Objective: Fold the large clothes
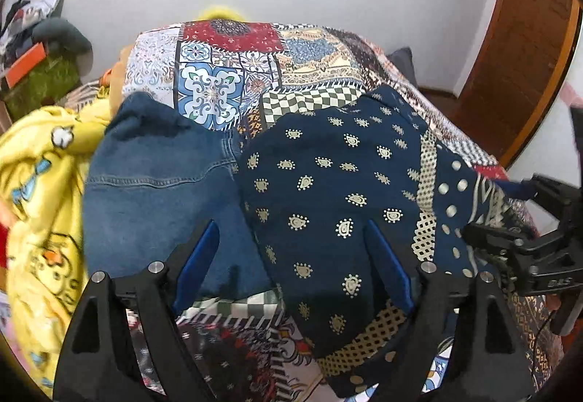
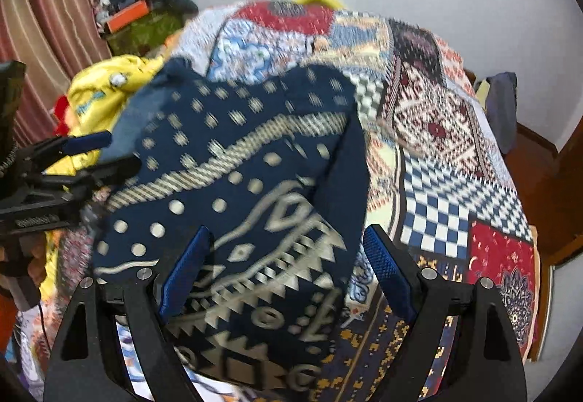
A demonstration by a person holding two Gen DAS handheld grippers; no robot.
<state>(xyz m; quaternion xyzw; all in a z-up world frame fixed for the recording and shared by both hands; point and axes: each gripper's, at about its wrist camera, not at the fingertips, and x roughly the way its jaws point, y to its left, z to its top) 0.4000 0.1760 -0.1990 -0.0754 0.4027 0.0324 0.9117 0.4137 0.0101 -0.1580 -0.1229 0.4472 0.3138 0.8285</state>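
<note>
Both tools gape over blurred navy garment

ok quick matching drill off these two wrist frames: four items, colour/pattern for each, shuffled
Items:
1. garment in front of both grippers
2. denim piece
3. bedspread
4. blanket at the bed's left edge

Descriptions:
A. yellow with cartoon prints
B. patchwork of red, blue and checkered panels
C. plain faded blue with stitched seams
D. navy with small pale motifs and dots

Pairs: 1-D, 2-C, 3-B, 4-A
</note>
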